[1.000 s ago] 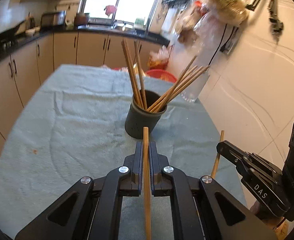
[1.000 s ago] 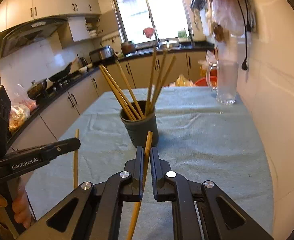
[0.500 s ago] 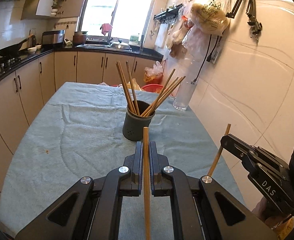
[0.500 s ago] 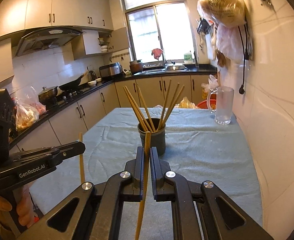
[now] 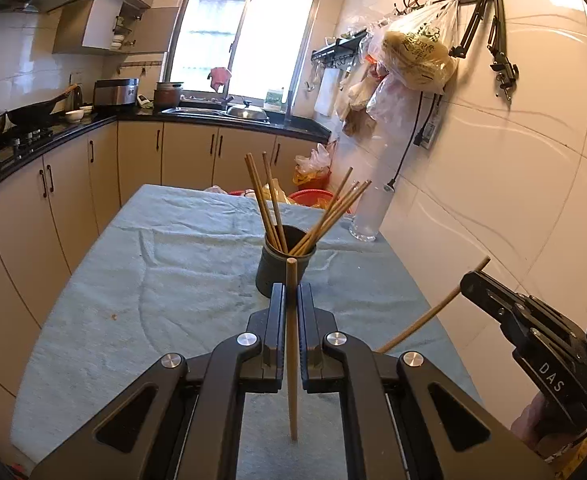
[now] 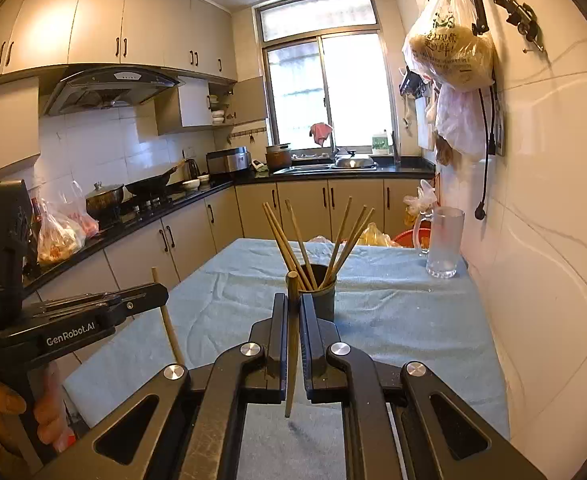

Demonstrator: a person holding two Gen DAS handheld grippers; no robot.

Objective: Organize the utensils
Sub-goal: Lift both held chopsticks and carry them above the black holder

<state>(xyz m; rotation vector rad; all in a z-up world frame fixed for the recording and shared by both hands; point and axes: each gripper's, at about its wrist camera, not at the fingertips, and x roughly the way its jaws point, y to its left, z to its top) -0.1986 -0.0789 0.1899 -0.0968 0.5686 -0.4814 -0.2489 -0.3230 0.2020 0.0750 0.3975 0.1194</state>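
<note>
1. Centrally, a dark round cup (image 5: 283,262) stands upright on the surface (image 5: 133,300), which is covered by a pale blue-grey cloth.
2. The cup holds a bundle of wooden chopsticks (image 5: 271,204): some lean left, others fan out to the right, and their tops stand well above the rim.
3. The left gripper (image 5: 291,300) has its fingers clenched on one chopstick (image 5: 291,356), held almost upright just short of the cup.
4. The right gripper (image 6: 293,308) likewise grasps a second chopstick (image 6: 292,344), its top level with the cup's rim in the right wrist view.
5. A clear glass mug (image 6: 443,242) stands near the tiled wall, well apart from the cup; I cannot tell whether it holds anything.
</note>
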